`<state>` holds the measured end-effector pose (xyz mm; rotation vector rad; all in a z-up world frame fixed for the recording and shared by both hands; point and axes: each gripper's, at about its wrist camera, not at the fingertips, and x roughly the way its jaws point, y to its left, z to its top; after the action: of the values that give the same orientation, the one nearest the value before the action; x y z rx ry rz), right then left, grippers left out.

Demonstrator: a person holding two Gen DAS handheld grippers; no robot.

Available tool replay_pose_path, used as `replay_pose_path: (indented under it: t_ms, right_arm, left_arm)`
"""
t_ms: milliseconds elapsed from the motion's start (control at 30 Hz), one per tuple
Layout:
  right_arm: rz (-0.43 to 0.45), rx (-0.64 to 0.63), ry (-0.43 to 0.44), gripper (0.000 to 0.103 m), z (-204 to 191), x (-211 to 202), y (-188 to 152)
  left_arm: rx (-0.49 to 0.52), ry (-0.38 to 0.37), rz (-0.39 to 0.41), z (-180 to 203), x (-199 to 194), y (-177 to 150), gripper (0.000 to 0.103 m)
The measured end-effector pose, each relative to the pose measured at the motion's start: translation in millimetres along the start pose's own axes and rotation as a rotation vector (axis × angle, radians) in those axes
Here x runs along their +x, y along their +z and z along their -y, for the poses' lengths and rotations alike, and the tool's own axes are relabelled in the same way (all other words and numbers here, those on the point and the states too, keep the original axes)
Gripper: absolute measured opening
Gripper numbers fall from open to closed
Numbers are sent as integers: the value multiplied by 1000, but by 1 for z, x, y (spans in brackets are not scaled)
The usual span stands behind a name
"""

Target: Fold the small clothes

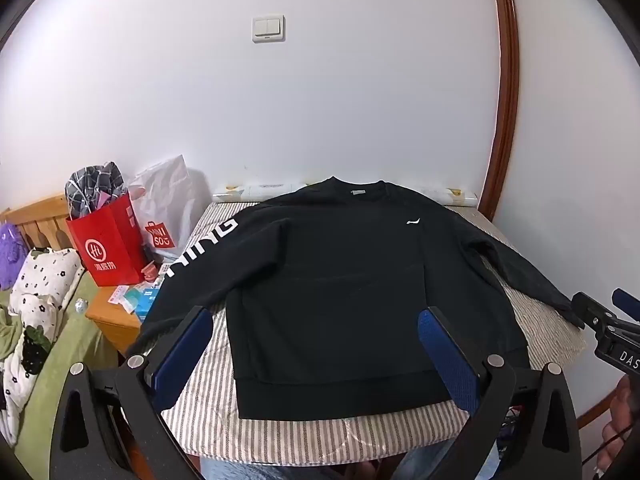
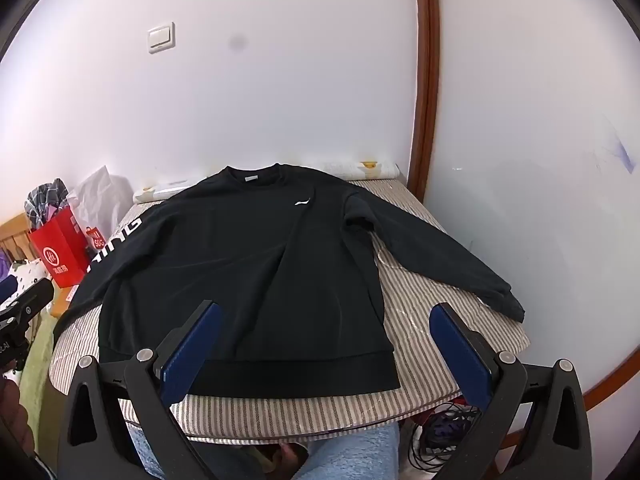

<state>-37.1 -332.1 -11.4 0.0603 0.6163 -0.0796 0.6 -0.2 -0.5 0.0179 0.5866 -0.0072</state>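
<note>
A black long-sleeved sweatshirt (image 1: 328, 280) lies flat, front up, on a striped table top (image 1: 304, 436), collar at the far side, hem toward me. Its left sleeve with white letters (image 1: 200, 248) hangs over the left edge. Its right sleeve (image 2: 440, 256) stretches to the right. My left gripper (image 1: 316, 344) is open and empty, hovering above the hem. My right gripper (image 2: 326, 332) is open and empty, above the hem's right part of the sweatshirt (image 2: 240, 272). The right gripper also shows at the right edge of the left wrist view (image 1: 608, 320).
A white wall with a light switch (image 1: 269, 29) stands behind the table. A brown door frame (image 1: 506, 92) is at the right. A red paper bag (image 1: 108, 240) and a white bag (image 1: 168, 208) stand on a wooden nightstand at the left, beside a bed. Cables (image 2: 444, 436) lie under the table.
</note>
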Motion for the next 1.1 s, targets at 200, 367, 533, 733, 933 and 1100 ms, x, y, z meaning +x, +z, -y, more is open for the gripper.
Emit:
replay_pose_path:
  t_ms: [200,367,533,733,933,1100]
  right_arm:
    - [12,-19,-18,103,-4,-4,-1]
    - [10,-23,-11,103,-3,-5,-2]
    - [9,-39,-23,103,-9,-5,0]
    - [15,-47,-11,103,-14,-6,1]
    - [7,-55,-5,103,-19,0,1]
    - [-6,-58,-16,103,-21,5,0]
  left_arm:
    - [-13,-12,-13,2,2,-1,103]
    - [-37,-36,-9,-6,1,-4,103]
    - [-31,-39,-12,-6,0,-2,103]
    - [-39,-33,-15,-8,-1,-4,103]
    - [-44,-42,-21,-9,2,-4,103]
    - [-55,-48,-29,-13,6,-5,103]
